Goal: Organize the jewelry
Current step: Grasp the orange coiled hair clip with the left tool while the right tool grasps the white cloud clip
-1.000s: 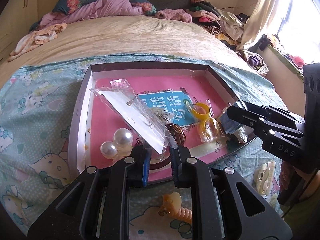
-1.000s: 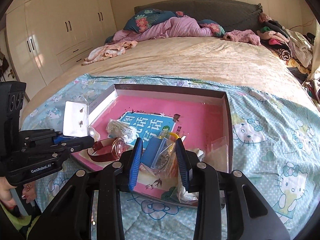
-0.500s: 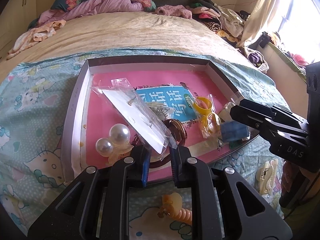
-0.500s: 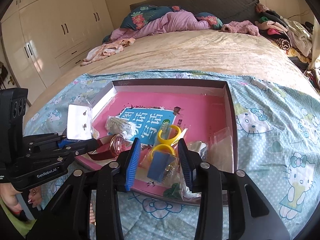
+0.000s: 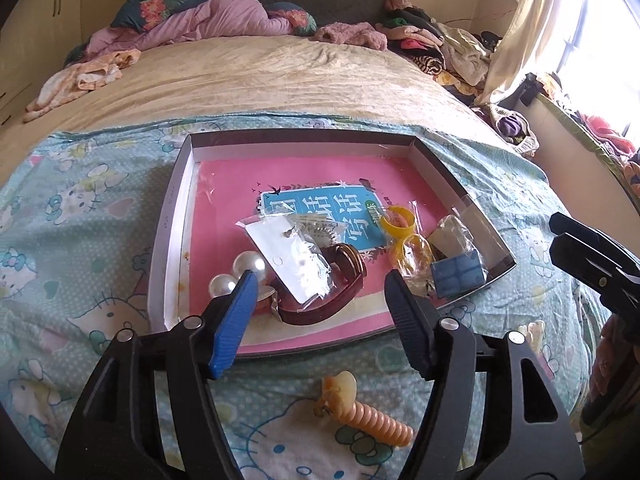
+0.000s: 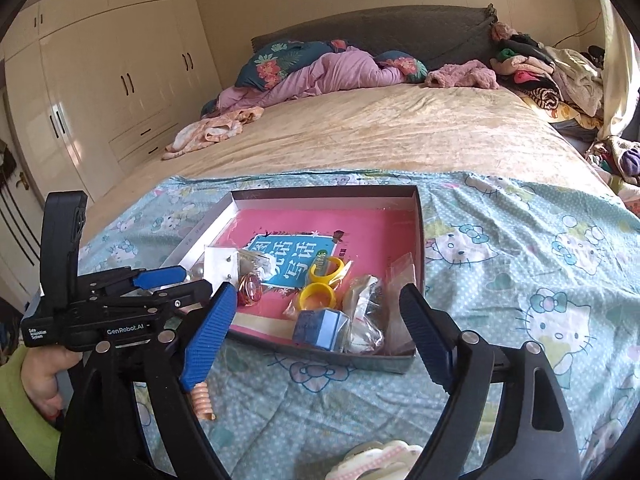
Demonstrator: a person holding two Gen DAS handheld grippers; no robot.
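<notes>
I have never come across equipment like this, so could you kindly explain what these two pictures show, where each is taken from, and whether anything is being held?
No robot here: a person holds a hand-operated two-finger gripper in each hand, and a wide-angle camera on each looks forward along its fingers. One picture comes from the left gripper, the other from the right gripper; the left one also appears at the side of the right-hand view, with the hand gripping it.

On the bed's cartoon-print blanket sits a shallow box with a pink floor. In it lie an earring card in a clear bag, two pearl balls, a dark red watch, two yellow rings and a small blue box. An orange spiral hair tie lies outside.

Both grippers' jaws have just opened; neither holds anything.
</notes>
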